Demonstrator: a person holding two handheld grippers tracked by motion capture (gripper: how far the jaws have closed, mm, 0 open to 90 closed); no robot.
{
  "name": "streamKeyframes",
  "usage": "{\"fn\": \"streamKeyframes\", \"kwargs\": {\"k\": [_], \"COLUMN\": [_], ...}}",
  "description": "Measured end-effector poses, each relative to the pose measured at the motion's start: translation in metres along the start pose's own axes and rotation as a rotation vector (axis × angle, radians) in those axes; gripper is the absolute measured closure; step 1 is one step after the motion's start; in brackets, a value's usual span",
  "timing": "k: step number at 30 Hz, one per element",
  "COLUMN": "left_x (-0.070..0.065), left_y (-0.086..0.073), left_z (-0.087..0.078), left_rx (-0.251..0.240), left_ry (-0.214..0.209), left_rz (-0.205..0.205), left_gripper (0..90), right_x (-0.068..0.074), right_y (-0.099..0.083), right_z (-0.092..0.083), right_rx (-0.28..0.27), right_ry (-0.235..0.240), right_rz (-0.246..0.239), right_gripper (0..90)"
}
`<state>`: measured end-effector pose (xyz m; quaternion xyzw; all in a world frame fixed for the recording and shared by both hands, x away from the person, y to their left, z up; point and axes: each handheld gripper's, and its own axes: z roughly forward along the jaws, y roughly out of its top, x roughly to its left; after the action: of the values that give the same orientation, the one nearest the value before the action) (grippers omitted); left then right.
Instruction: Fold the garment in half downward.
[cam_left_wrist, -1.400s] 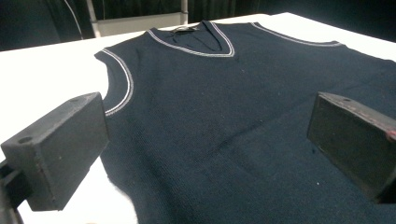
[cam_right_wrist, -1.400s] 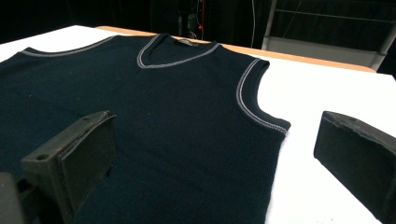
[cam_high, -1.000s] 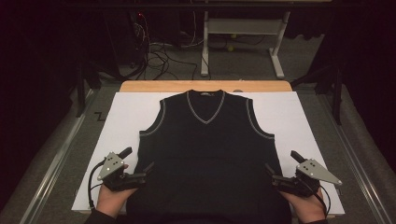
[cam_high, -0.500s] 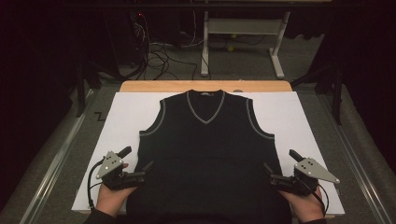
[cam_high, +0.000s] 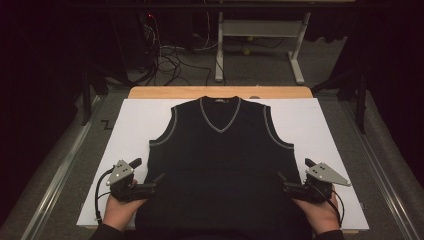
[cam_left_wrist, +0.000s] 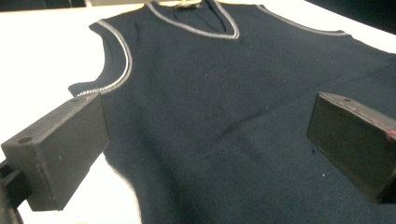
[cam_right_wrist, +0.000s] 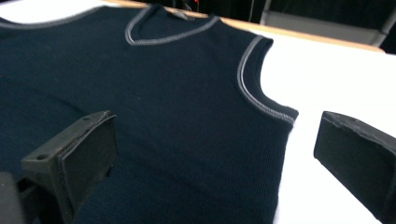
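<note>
A dark sleeveless V-neck vest (cam_high: 222, 165) is lying flat, front up, on a white sheet (cam_high: 130, 125) that is covering the table (cam_high: 150, 92), with its neck pointing to the far edge and its hem reaching the near edge. Grey trim is running round the neckline and both armholes. At the near left, the person's left hand (cam_high: 117, 212) is holding the left gripper (cam_high: 152, 182) just at the vest's left side seam, below the armhole. Its jaws are standing spread wide apart; in the left gripper view one jaw is sitting over the white sheet beside the seam and the other over the dark fabric, with nothing pinched between them. At the near right, the right hand (cam_high: 320, 215) is holding the right gripper (cam_high: 285, 182) at the vest's right side seam, at about the same height. Its jaws are likewise spread wide, one over the fabric and one over the white sheet, gripping nothing. A cable is trailing from each gripper toward the near edge.
</note>
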<state>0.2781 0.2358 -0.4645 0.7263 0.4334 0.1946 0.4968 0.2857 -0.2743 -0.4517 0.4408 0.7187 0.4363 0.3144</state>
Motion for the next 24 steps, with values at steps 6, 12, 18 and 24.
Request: {"fn": "streamKeyframes", "kwargs": {"k": [6, 12, 18, 24], "left_x": [0.006, 0.009, 0.012, 0.016], "left_y": [0.001, 0.001, -0.001, -0.002], "left_z": [0.0, 0.003, 0.007, 0.009], "left_rx": [0.029, 0.086, 0.149, 0.213], "left_ry": [0.014, 0.047, 0.087, 0.094], "left_rz": [-0.031, -0.034, -0.054, -0.089], "left_gripper": [0.0, 0.0, 0.0, 0.0], "right_x": [-0.004, -0.011, -0.017, -0.016], "right_y": [-0.005, -0.008, -0.012, -0.014], "right_z": [0.004, 0.005, 0.011, 0.015], "right_rx": [0.063, 0.101, 0.162, 0.193], "right_ry": [-0.018, -0.025, -0.03, -0.029], "right_rz": [0.023, 0.036, 0.045, 0.046], "right_gripper": [0.0, 0.0, 0.2, 2.8]}}
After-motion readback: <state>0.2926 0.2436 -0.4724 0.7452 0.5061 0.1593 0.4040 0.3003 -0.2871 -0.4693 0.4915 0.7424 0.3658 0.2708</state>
